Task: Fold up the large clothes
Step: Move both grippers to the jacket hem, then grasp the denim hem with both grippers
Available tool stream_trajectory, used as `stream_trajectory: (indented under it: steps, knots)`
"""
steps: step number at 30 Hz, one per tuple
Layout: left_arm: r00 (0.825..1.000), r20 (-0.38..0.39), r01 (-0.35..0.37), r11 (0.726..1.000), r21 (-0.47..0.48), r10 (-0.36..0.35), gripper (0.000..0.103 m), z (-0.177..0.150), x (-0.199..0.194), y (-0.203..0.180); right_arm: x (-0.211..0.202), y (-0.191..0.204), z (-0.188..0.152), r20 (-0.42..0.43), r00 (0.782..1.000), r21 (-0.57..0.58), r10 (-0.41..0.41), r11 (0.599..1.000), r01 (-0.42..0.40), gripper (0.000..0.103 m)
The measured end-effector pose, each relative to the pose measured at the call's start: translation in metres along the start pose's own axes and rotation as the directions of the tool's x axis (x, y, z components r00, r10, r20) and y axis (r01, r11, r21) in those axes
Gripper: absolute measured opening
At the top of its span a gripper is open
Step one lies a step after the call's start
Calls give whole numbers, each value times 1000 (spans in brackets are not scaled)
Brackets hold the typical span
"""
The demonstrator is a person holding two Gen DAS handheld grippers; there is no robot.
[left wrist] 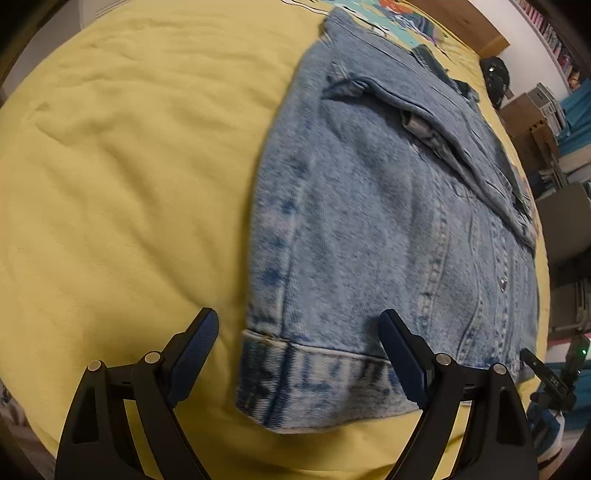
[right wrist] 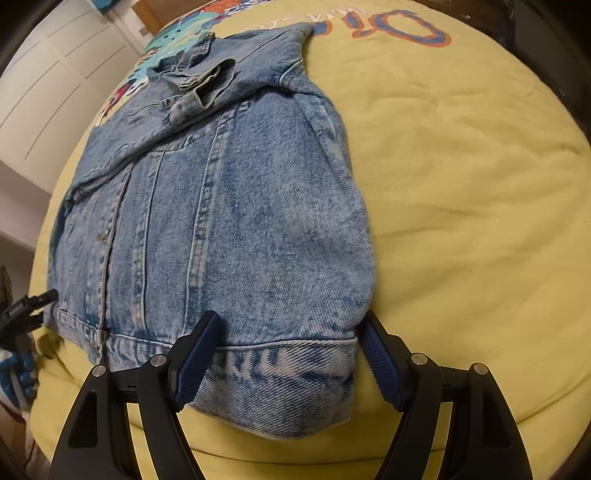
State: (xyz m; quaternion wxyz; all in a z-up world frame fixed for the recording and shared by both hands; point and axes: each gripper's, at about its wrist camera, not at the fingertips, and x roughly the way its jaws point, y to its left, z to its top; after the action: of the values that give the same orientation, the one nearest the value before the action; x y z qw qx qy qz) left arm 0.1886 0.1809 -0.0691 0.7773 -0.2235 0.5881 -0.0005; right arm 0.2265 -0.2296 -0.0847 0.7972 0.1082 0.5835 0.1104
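Denim jacket (right wrist: 221,221) is lying sleeves-folded-in on the yellow bedspread (right wrist: 461,184). Left hand-held gripper (left wrist: 299,354) and right hand-held gripper (right wrist: 290,356) are both hovering spread wide, holding nothing, at the hem band (right wrist: 280,365). Judgement: heavy, stiff fabric; pinching the hem corners looks best.

Faded denim jacket (right wrist: 229,221) on matt yellow blanket (right wrist: 461,184)

A bed under a yellow cover (left wrist: 122,177) fills both views; its far end carries a colourful print with large orange-and-blue lettering (right wrist: 402,24). A wooden headboard (left wrist: 465,22) stands behind it. White panelled doors (right wrist: 48,85) line one side, and cluttered shelves with boxes (left wrist: 546,122) line the other. The lighting is warm and indoor.
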Motion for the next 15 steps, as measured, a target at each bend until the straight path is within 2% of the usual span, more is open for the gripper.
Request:
stream_trajectory:
  steps: [7, 12, 15]
  knots:
    - [995, -46, 91, 995, 34, -90, 84, -10, -3, 1, 1, -3, -5, -10, 998, 1, 60, 998, -60, 76]
    - [983, -54, 174, 985, -2, -174, 84, -14, -8, 10, -3, -10, -8, -8, 997, 23, 78, 997, -78, 71]
    - [980, -48, 190, 982, -13, -191, 82, -14, -12, 11, -5, -11, -9, -7, 996, 26, 89, 996, -89, 68]
